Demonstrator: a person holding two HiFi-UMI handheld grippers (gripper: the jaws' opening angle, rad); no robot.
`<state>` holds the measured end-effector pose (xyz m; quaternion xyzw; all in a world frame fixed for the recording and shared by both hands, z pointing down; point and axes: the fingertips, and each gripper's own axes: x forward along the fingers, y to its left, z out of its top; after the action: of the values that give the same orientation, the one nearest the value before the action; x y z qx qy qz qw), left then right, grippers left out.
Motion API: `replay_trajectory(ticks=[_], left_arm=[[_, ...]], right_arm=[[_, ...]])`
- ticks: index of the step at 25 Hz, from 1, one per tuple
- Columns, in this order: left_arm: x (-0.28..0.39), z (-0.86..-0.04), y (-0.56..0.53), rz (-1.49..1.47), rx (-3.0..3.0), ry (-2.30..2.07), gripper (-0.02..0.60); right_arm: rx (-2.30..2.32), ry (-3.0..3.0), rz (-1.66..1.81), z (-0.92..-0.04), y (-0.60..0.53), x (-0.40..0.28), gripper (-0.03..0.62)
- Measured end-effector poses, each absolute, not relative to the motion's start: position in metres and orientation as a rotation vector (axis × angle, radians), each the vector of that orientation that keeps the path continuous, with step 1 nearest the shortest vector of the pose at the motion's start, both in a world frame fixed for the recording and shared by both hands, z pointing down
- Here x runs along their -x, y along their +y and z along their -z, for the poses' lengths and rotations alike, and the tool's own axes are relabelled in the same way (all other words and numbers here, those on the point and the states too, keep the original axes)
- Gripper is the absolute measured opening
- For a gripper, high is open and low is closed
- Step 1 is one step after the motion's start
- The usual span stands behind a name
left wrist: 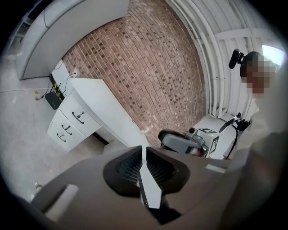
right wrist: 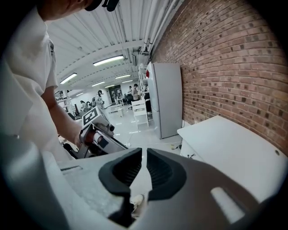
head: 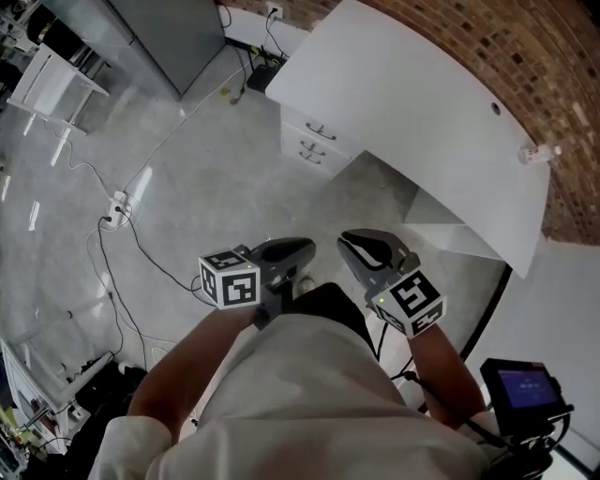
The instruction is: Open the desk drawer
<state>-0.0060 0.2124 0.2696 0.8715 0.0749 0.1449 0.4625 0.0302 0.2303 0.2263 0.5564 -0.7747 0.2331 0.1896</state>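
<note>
The white desk (head: pixel 422 122) stands along the brick wall. Its drawer unit (head: pixel 314 145) has three shut drawers with dark handles, also seen in the left gripper view as the drawer unit (left wrist: pixel 69 126). In the right gripper view only an edge of the drawer unit (right wrist: pixel 190 155) shows under the desk top (right wrist: pixel 234 152). My left gripper (head: pixel 305 248) and right gripper (head: pixel 347 239) are held close in front of the person's body, well short of the desk. The left gripper (left wrist: pixel 143 150) and the right gripper (right wrist: pixel 144 152) each have jaws nearly together with nothing between them.
Cables and a power strip (head: pixel 114 208) lie on the grey floor to the left. A tall grey cabinet (head: pixel 159 28) and a white cart (head: pixel 52 84) stand at the far left. A black box (head: pixel 262 75) sits by the wall, and a small item (head: pixel 539 153) lies on the desk.
</note>
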Motion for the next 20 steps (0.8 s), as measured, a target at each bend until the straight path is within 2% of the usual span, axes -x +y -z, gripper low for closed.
replay_trajectory(ticks=[8,20], left_arm=[[0.0,-0.309,0.152,-0.318,-2.039,0.133,0.029],[-0.082,-0.437,0.082,-0.039,-1.73,-0.097,0.036]], right_arm=[[-1.457,-2.177,-0.671,-0.238,0.16,-0.017,0.035],[-0.938,-2.17,-0.674,-0.309,0.102,-0.041,0.034]])
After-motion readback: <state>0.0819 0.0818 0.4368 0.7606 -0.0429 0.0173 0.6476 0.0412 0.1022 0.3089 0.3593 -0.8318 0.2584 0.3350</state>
